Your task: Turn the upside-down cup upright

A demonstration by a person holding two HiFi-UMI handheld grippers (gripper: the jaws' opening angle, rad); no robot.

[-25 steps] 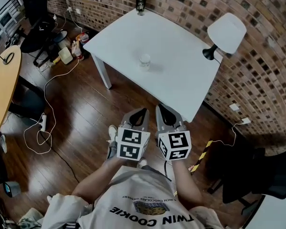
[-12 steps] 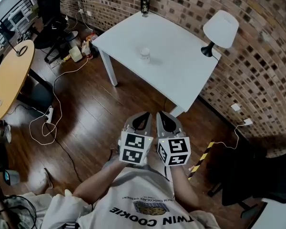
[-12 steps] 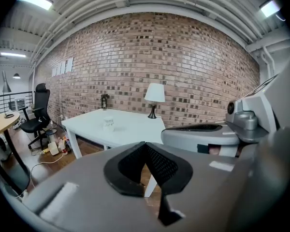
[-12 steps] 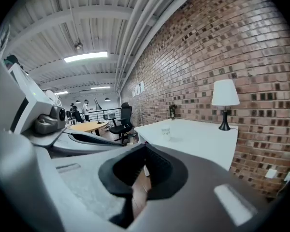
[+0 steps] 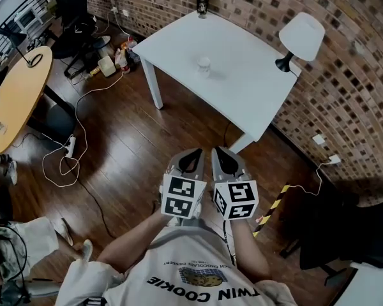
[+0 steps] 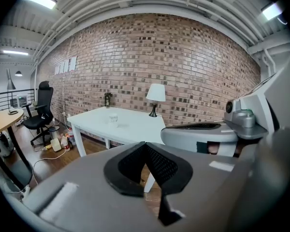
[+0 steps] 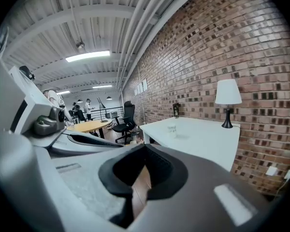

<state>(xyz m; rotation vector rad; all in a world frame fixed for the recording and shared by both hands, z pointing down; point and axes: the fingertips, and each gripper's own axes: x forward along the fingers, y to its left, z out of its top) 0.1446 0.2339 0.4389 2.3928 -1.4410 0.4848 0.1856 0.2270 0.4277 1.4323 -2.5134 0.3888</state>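
Observation:
A small clear cup stands on the white table, far ahead of both grippers; it also shows as a tiny cup in the left gripper view and as a cup in the right gripper view. Whether it is upside down is too small to tell. My left gripper and right gripper are held side by side over the wooden floor, short of the table's near corner. Both are shut with nothing between the jaws, as the left gripper and right gripper views show.
A white-shaded lamp stands at the table's right edge and a dark bottle at its far corner. A brick wall runs behind. A round wooden table, office chairs and floor cables lie left; a black chair right.
The table and cup now sit farther ahead of the grippers and the view has shifted, showing more floor between. Both grippers stay shut, side by side.

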